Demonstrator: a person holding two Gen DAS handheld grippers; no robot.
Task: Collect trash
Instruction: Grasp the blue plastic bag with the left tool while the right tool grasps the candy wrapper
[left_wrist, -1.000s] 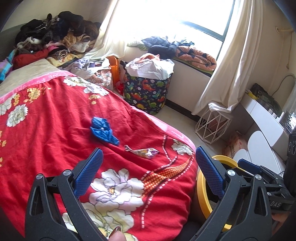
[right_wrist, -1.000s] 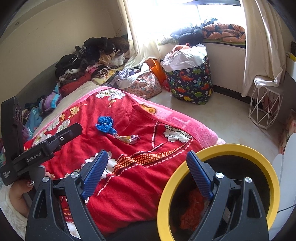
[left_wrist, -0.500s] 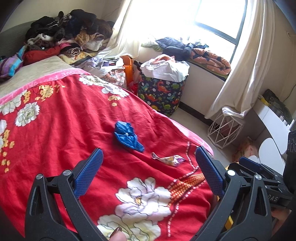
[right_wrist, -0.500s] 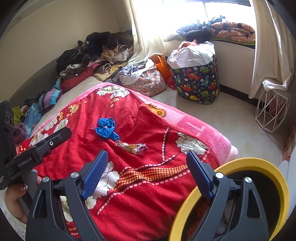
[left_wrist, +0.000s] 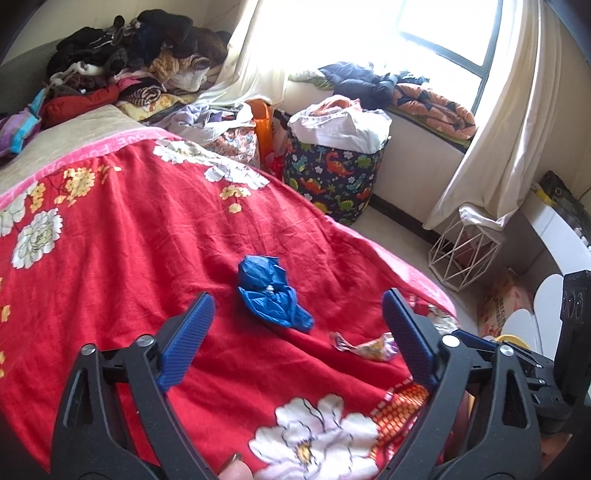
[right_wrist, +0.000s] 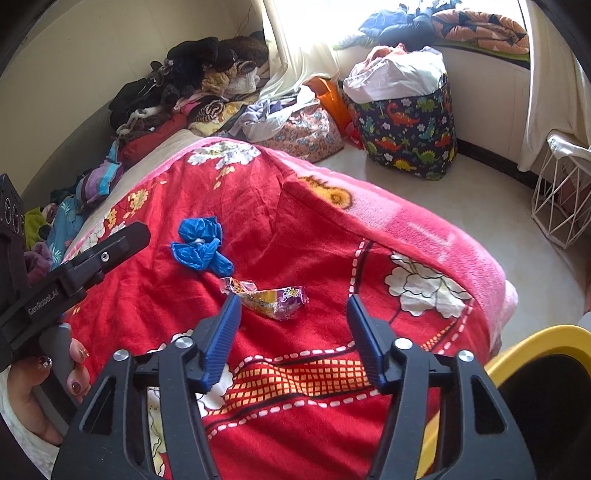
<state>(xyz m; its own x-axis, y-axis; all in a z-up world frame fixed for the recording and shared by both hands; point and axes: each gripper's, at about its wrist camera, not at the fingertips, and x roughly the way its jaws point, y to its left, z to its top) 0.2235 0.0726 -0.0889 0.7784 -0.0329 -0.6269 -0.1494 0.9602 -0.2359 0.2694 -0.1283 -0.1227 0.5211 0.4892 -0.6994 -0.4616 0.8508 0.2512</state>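
Home bedroom: bed w/ red floral fleece blanket (left_wrist: 155, 236), heaped clothes pile (left_wrist: 136, 70) at its head, dinosaur-print fabric laundry basket (left_wrist: 332, 177) by cream-curtained window (left_wrist: 443, 26).

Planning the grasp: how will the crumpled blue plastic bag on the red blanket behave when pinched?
The crumpled blue plastic bag looks thin and wrinkled, so it is probably floppy and very light. Its glossy film may slip between pads. On the soft red blanket it should neither roll nor tip.

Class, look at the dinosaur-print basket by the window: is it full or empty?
Full. The dinosaur-print basket has white and orange fabric heaped above its rim, bulging over the top in both views.
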